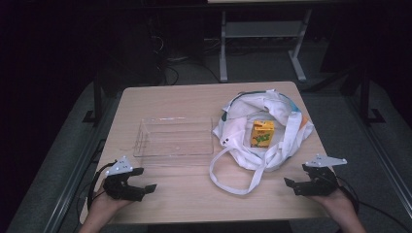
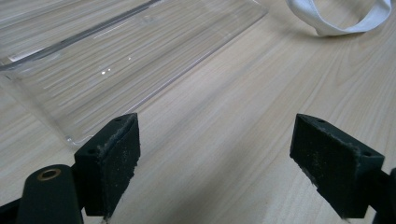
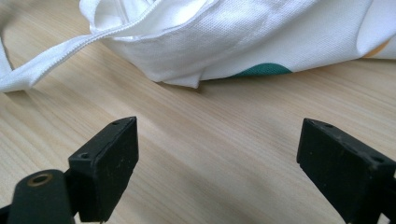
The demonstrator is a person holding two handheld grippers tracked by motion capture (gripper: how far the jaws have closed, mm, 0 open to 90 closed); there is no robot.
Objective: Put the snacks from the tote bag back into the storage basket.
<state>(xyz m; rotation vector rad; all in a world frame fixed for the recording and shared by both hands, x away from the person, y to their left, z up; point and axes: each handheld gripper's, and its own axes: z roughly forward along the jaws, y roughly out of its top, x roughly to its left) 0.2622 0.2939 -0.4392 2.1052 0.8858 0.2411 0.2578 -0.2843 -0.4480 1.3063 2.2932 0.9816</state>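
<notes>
A white cloth tote bag (image 1: 272, 124) lies open on the right half of the wooden table, with a yellow juice carton (image 1: 262, 133) resting in its mouth. A clear plastic tray (image 1: 172, 136) sits to its left. My left gripper (image 1: 145, 180) rests near the front left edge, open and empty, its jaws facing the tray's corner (image 2: 70, 137). My right gripper (image 1: 294, 180) is at the front right, open and empty, with the bag's white fabric (image 3: 224, 42) just ahead of it. A bag strap (image 2: 341, 21) loops across the table.
The light wooden table (image 1: 194, 194) has bare room along its front edge between the two grippers. Beyond the table stand dark floor, cables and the metal legs of another table (image 1: 223, 53).
</notes>
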